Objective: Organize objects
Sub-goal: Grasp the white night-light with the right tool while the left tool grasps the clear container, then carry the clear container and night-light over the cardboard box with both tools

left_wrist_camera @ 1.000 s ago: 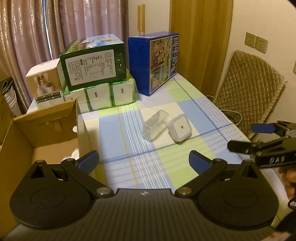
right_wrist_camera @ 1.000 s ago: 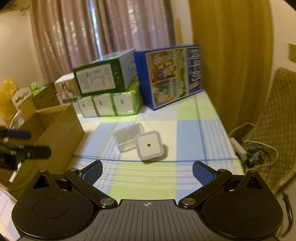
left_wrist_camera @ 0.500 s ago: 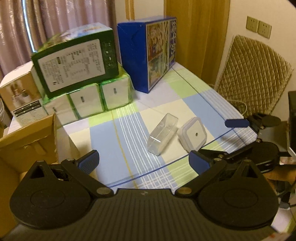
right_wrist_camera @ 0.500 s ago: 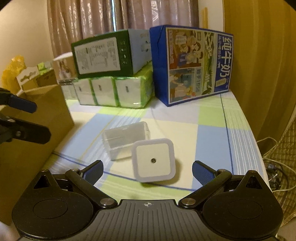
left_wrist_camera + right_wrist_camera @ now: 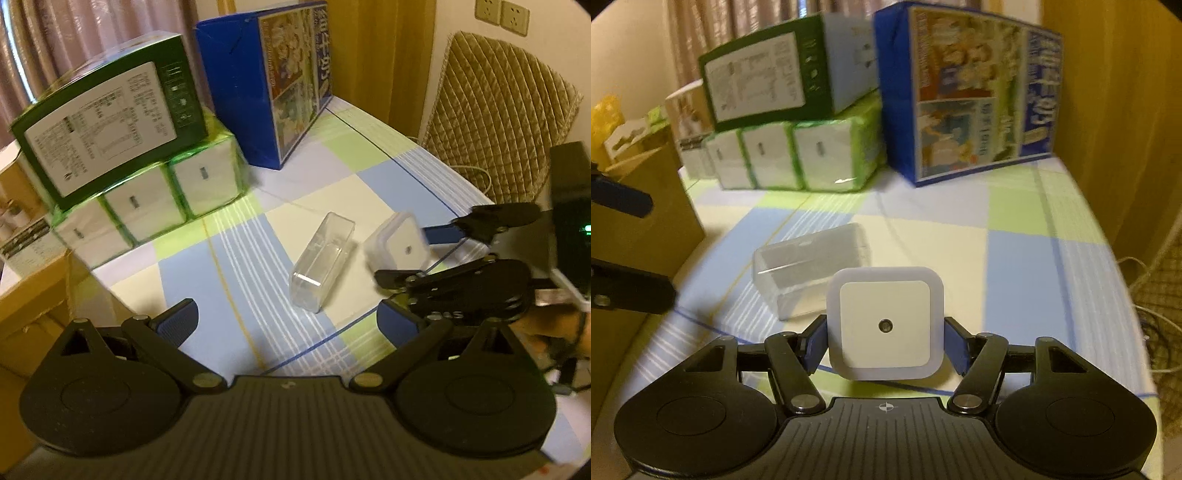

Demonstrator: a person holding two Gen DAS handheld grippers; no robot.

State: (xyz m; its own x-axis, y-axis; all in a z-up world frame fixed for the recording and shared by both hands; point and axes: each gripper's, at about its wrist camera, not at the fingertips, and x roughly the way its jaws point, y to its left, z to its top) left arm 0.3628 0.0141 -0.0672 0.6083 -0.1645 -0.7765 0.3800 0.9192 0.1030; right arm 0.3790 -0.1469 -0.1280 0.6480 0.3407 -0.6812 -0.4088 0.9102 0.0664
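Right wrist view has my right claw (image 5: 885, 345) clenching on the square night light (image 5: 885, 324), low centre of frame on the table (image 5: 1015, 280); the clear plastic case (image 5: 809, 269) lies just beyond, upper left, long axis crosswise; my left claw (image 5: 286, 325) hangs released

tablecloth (image 5: 1015, 258): showing a check of pale blue, light green and cream squares, crossed by thin white stripes and dark blue lines
night light (image 5: 885, 324): showing white, with a small dark dot at its centre
clear case (image 5: 809, 269): looking see-through and colourless
tall box (image 5: 982, 92): wearing deep blue with printed pictures
top box (image 5: 107, 125): showing dark green around a white label
finger pads (image 5: 177, 323): showing blue on black arms
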